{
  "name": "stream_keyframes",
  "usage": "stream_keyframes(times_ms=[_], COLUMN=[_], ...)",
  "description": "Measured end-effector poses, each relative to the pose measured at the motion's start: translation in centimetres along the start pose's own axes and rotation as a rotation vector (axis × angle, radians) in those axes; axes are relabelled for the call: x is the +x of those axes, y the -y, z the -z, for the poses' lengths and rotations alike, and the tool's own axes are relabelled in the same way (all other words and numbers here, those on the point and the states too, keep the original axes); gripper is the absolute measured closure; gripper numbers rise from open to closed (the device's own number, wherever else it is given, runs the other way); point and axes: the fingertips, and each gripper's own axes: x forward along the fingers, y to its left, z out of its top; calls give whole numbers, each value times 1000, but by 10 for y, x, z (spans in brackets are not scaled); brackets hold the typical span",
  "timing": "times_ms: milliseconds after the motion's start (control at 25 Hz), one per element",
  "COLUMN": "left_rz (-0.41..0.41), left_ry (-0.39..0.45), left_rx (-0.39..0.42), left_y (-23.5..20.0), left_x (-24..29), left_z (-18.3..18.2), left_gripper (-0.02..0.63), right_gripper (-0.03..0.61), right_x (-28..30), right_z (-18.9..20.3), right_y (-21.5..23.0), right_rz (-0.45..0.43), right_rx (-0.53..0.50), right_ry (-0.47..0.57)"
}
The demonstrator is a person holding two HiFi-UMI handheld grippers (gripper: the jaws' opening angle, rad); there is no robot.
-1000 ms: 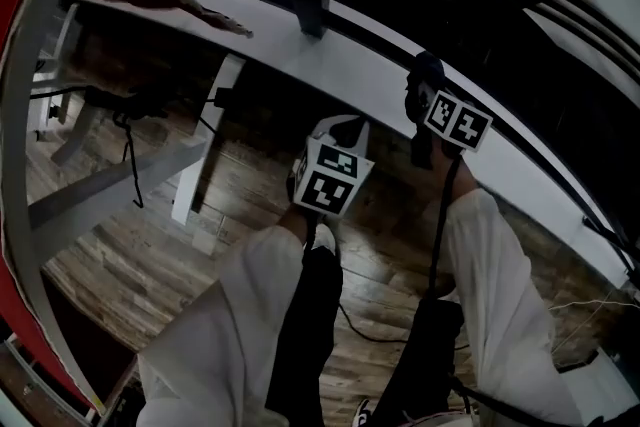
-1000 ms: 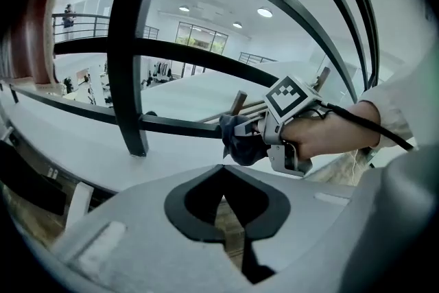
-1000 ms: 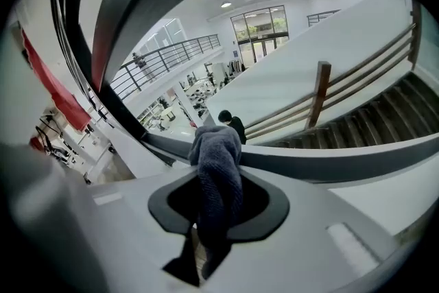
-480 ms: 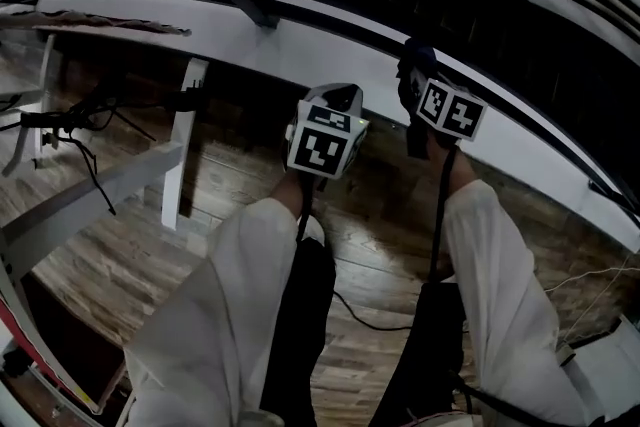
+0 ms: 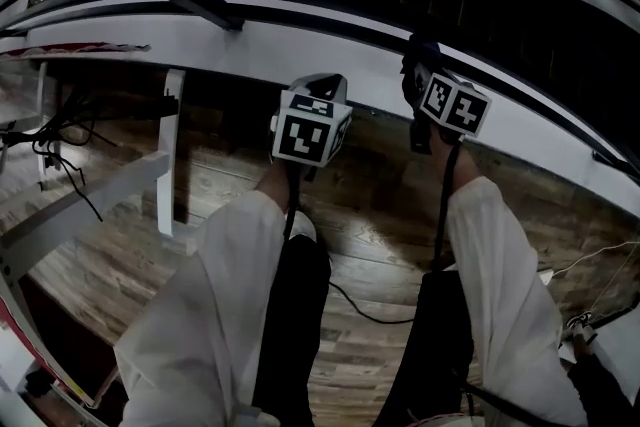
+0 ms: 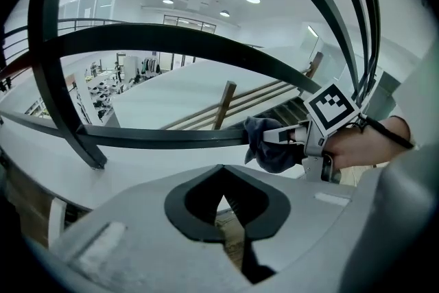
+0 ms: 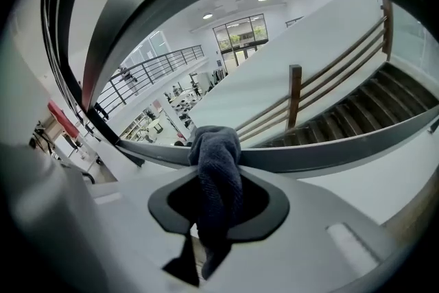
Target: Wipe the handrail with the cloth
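A dark handrail [image 5: 300, 10] curves across the top of the head view. My right gripper [image 5: 422, 67] is up against it, shut on a dark blue-grey cloth [image 5: 418, 53]. In the right gripper view the cloth [image 7: 217, 168] hangs from between the jaws and drapes over the handrail [image 7: 329, 147]. My left gripper [image 5: 320, 90] hangs just left of the right one, a little short of the rail, jaws together with nothing in them. The left gripper view shows its shut jaws [image 6: 223, 197], the handrail [image 6: 164, 137] beyond, and the cloth [image 6: 269, 147] bunched on the rail at the right gripper [image 6: 322, 130].
A white ledge [image 5: 250, 40] runs under the rail. Below lies a wooden floor [image 5: 380, 205] with a white post [image 5: 172, 145] at the left and a cable [image 5: 360, 310]. Beyond the rail are stairs with a wooden banister [image 6: 226, 103].
The head view has swung, so the rail sits flatter across the top. My left gripper has risen slightly toward the rail. The right gripper stays at the rail with the cloth.
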Motion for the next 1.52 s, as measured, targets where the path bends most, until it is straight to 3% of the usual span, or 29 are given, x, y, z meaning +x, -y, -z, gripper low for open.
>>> stream_keyframes(times_ms=[680, 1000, 1520], left_rz=[111, 132, 164], left_ry=[-32, -28, -9], left_rx=[170, 200, 179], left_y=[178, 248, 358], left_x=[67, 94, 141], left_z=[-11, -23, -38], left_gripper=[611, 611, 611], right_gripper=[495, 495, 495], right_x=[-76, -106, -154], right_z=[7, 3, -1], right_y=[183, 256, 371], right_rz=[91, 113, 149], right_rx=[134, 151, 126], right_ry=[80, 99, 97])
